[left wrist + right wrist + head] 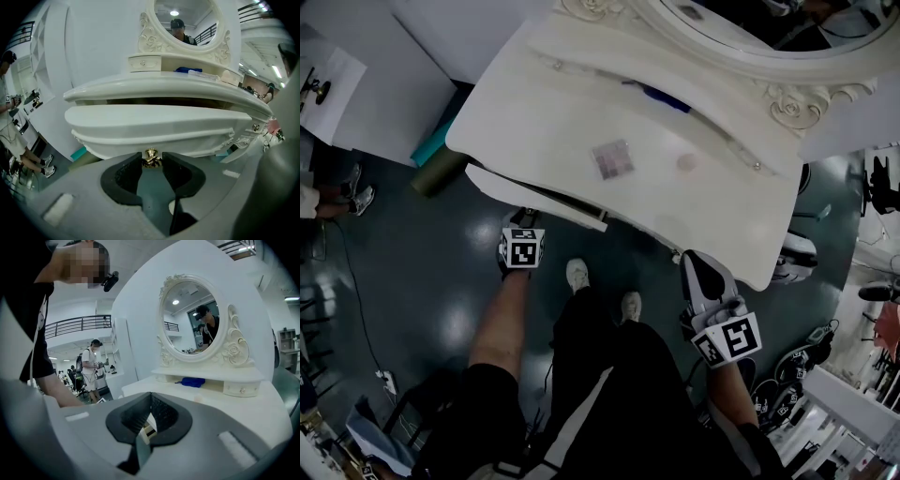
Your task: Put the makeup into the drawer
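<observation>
A white vanity table (731,225) with an oval mirror stands in front of me. On its top lie a small square pinkish makeup palette (612,158) and a pale round compact (686,163). The drawer (539,195) under the left front edge stands slightly out. My left gripper (522,221) is at the drawer's front. In the left gripper view its jaws (151,158) pinch the gold knob (151,154) on the drawer front (154,126). My right gripper (695,262) hangs below the table's right front edge, shut (149,417) and holding nothing.
A blue item (666,97) lies on the shelf under the mirror. On the floor left of the table are a green roll (439,172) and a white cabinet (366,112). A bystander's feet (356,192) show at far left, and chair bases (792,258) stand at right.
</observation>
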A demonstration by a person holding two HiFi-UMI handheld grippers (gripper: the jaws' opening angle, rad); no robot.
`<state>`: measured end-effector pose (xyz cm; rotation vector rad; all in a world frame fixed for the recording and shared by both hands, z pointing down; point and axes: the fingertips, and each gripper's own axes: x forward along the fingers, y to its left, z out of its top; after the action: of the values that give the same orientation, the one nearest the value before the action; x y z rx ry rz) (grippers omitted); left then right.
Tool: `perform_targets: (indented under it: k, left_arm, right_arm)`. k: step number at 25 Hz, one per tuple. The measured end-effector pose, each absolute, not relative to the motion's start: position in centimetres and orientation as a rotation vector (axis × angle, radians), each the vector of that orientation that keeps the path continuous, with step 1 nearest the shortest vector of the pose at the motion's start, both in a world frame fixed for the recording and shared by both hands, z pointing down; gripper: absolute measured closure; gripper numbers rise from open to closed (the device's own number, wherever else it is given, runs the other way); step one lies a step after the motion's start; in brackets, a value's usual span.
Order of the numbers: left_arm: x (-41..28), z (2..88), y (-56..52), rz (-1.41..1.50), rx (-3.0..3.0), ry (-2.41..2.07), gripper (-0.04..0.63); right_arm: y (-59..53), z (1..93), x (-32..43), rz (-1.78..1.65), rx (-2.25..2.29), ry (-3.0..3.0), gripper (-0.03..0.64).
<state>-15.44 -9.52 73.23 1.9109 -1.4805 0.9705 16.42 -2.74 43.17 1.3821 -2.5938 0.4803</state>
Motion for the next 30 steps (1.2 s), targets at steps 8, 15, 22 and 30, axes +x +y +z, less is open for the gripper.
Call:
perform_targets:
  k: [8, 15, 22, 30]
  left_arm:
    - [-16.4, 73.3, -6.9, 0.982, 1.891, -1.472, 0.46]
    - [-17.1, 73.2, -5.0, 0.997, 1.878, -1.481, 0.46]
    - [-18.1, 73.2, -2.8, 1.008, 1.878, -1.482, 0.46]
    - [-18.7, 73.2, -0.6, 1.007, 1.85, -1.483, 0.46]
  right_arm:
    - [-3.0, 42.9, 15.3, 0.468, 1.326, -2.629, 0.617]
    - [-2.8, 42.5, 14.7, 0.451, 1.291, -2.652, 0.617]
    - [-2.4, 42.3, 14.2, 0.438, 1.262, -2.665, 0.618]
    - [-2.2, 42.1, 13.4, 0.431, 1.222, -2.688, 0.618]
